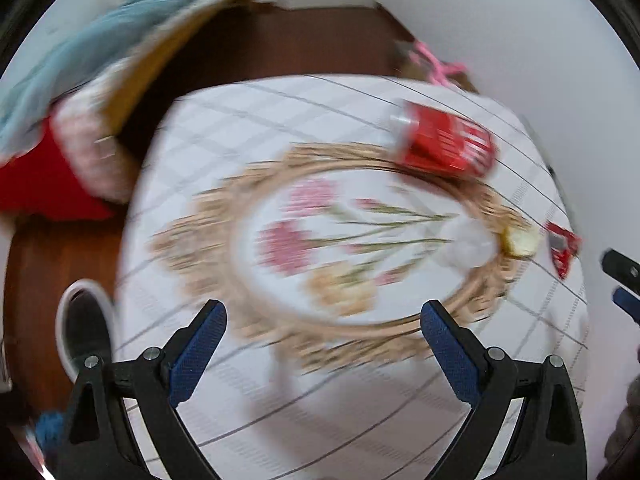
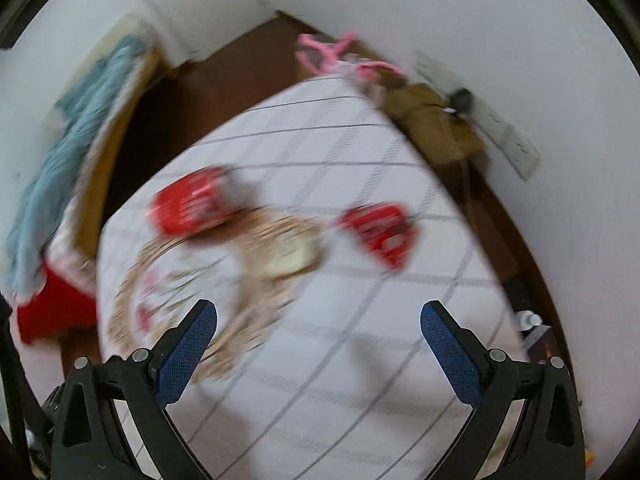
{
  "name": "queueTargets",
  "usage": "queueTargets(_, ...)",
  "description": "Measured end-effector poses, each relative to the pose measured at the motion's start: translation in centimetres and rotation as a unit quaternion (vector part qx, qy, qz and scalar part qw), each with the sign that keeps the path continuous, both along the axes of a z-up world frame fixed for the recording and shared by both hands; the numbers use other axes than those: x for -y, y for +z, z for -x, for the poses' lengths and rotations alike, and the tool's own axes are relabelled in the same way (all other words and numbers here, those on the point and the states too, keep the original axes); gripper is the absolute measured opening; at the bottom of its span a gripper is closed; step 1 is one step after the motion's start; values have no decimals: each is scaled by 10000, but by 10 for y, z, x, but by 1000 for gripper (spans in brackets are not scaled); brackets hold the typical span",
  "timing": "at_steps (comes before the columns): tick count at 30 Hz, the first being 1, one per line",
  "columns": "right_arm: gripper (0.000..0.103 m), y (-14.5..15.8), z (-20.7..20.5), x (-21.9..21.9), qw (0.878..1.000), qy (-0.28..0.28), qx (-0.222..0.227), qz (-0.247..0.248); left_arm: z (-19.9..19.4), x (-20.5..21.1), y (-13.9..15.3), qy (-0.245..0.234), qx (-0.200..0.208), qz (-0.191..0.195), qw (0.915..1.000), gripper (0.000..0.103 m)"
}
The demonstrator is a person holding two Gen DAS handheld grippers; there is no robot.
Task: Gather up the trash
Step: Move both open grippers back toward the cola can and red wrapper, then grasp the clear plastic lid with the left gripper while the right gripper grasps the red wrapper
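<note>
A red soda can (image 1: pixel 444 142) lies on its side on the white checked tablecloth (image 1: pixel 248 120); it also shows blurred in the right wrist view (image 2: pixel 192 200). A red wrapper (image 1: pixel 562 246) lies near the right edge, also in the right wrist view (image 2: pixel 380 232). A yellowish food scrap (image 1: pixel 520 240) and a crumpled clear plastic piece (image 1: pixel 466 244) lie between them; the scrap shows in the right wrist view (image 2: pixel 288 258). My left gripper (image 1: pixel 322 320) is open and empty above the cloth. My right gripper (image 2: pixel 318 320) is open and empty; its tips show at the left wrist view's right edge (image 1: pixel 620 280).
The cloth has a floral ring pattern (image 1: pixel 320 240). A bed with a blue blanket (image 1: pixel 100 40) and a red cover (image 1: pixel 44 184) stands left. A shoe (image 1: pixel 86 328) is on the brown floor. Pink hangers (image 2: pixel 336 54), a brown bag (image 2: pixel 436 124) and a power strip (image 2: pixel 504 132) lie by the wall.
</note>
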State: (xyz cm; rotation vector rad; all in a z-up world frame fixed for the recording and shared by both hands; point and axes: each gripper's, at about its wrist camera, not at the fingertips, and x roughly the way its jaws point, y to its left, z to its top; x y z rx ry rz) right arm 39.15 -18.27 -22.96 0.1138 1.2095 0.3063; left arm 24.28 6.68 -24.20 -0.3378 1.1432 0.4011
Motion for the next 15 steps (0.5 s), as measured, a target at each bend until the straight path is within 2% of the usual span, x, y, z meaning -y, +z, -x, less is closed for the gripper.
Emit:
queueTargets(1, 100, -6, -10, 7, 10000, -43, -32, -16, -13, 11, -5, -189, -4, 43, 9998, 98)
queueTargets(3, 83, -19, -27, 17, 9999, -118, -101, -51, -39, 33, -12, -539, -14, 55, 9985, 98)
queueTargets(4, 79, -23, -32, 18, 9998, -125, -124, -82, -49, 41, -15, -685, -8, 55, 9976, 98)
queueTargets(7, 76, -37, -45, 22, 9995, -150, -203, -175, -72, 61, -22, -986, 48, 29, 9951, 95)
queueTargets(9, 76, -43, -50, 21, 9994, -126, -244, -199, -82, 67, -27, -1059, 25, 60, 9944, 84)
queueTargets(11, 76, -49, -52, 17, 9992, -114, -316, -239, -91, 73, -35, -1117, -78, 96, 9937, 63)
queueTargets(12, 76, -52, -54, 16, 9990, -112, -344, -268, -92, 72, -37, -1127, -101, 95, 9935, 57)
queueTargets(13, 76, -54, -54, 15, 9989, -109, -361, -261, -95, 73, -40, -1118, -131, 65, 9936, 44)
queueTargets(14, 76, -57, -55, 13, 9988, -106, -384, -270, -97, 73, -42, -1101, -151, 50, 9938, 36)
queueTargets(15, 76, -59, -56, 11, 9987, -110, -411, -281, -97, 72, -42, -1096, -159, 44, 9938, 36)
